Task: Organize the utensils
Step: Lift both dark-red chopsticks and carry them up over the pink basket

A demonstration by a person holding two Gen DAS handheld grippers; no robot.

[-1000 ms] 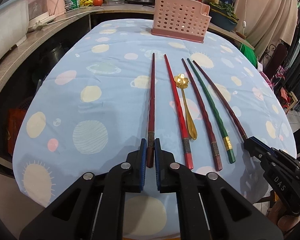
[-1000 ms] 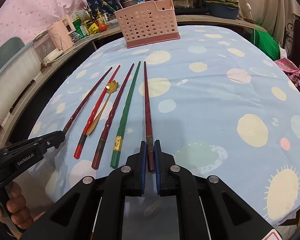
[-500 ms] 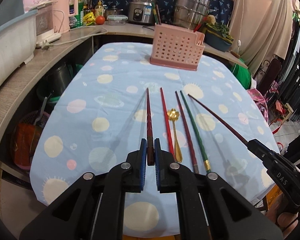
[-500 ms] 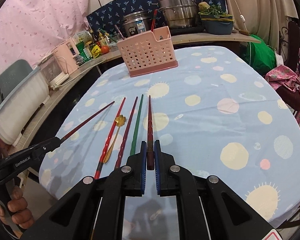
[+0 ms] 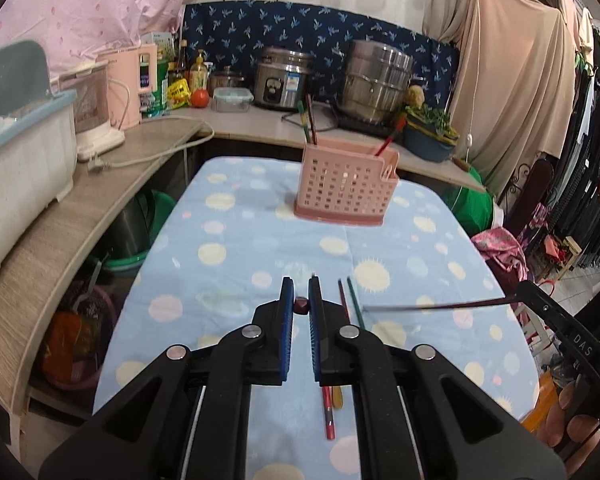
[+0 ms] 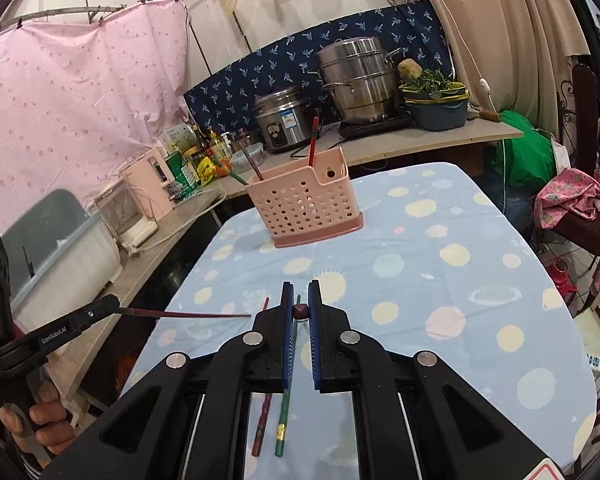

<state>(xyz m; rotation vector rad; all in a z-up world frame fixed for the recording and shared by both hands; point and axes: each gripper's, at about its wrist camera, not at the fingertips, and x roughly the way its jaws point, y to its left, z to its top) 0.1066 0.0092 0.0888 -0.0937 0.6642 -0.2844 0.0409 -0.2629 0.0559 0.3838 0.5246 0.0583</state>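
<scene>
My left gripper [image 5: 301,307] is shut on a dark red chopstick [image 5: 301,306], seen end-on, lifted above the table. My right gripper [image 6: 300,311] is shut on another dark red chopstick [image 6: 300,311], also end-on; it shows in the left wrist view [image 5: 432,306] held level. The left gripper's chopstick shows in the right wrist view [image 6: 188,313]. A pink perforated utensil basket [image 5: 346,190] stands at the table's far end with several chopsticks in it. A red chopstick [image 5: 329,416], a green chopstick [image 6: 285,408] and another dark red one [image 6: 260,428] lie on the cloth below.
The table has a light blue cloth with planets [image 6: 440,280]. A wooden counter [image 5: 60,240] runs along the left and back with a dish rack [image 5: 16,152], kettle, rice cooker [image 5: 284,80] and steel pot [image 5: 374,80]. Clothes hang at right.
Both grippers have lifted their chopsticks off the table and risen. The views tilted up, so the basket is nearer the centre and the chopsticks left on the cloth are lower.
</scene>
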